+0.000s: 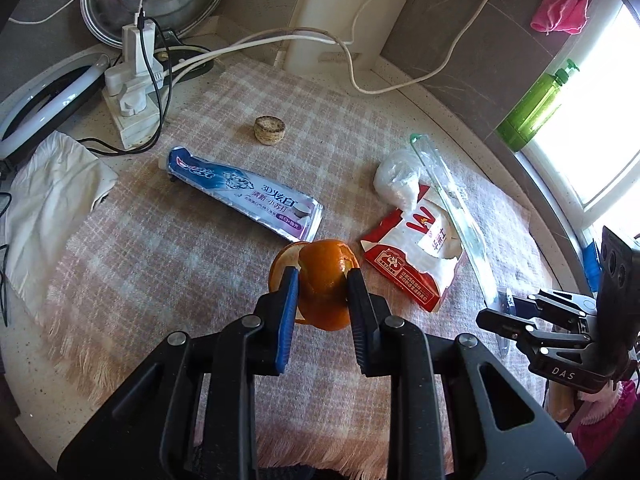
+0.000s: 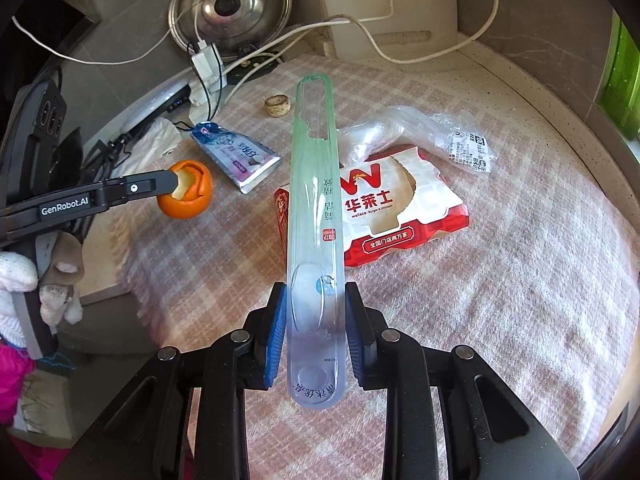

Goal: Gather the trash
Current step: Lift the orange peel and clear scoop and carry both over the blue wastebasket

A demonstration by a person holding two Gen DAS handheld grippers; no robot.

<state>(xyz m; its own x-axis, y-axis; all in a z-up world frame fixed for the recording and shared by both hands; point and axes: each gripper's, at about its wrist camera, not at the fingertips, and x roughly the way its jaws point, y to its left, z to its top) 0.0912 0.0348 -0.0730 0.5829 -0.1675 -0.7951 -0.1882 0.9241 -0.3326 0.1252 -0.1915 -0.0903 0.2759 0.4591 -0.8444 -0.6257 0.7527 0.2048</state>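
While the left gripper (image 1: 322, 284) clamps curled orange peel (image 1: 324, 280), the right gripper (image 2: 316, 312) pinches a clear plastic sleeve (image 2: 314, 200).

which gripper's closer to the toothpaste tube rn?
Left. The left gripper, shut on the orange peel, sits just beside the toothpaste tube's flat end. The right gripper, shut on the clear plastic package, is farther off, beyond the red-and-white box.

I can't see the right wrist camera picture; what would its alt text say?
The right gripper grips a long clear plastic package pointing away over a pink checked cloth. Behind it lie a red-and-white Wallace wrapper and a flattened toothpaste tube; at left, the left gripper holds an orange peel.
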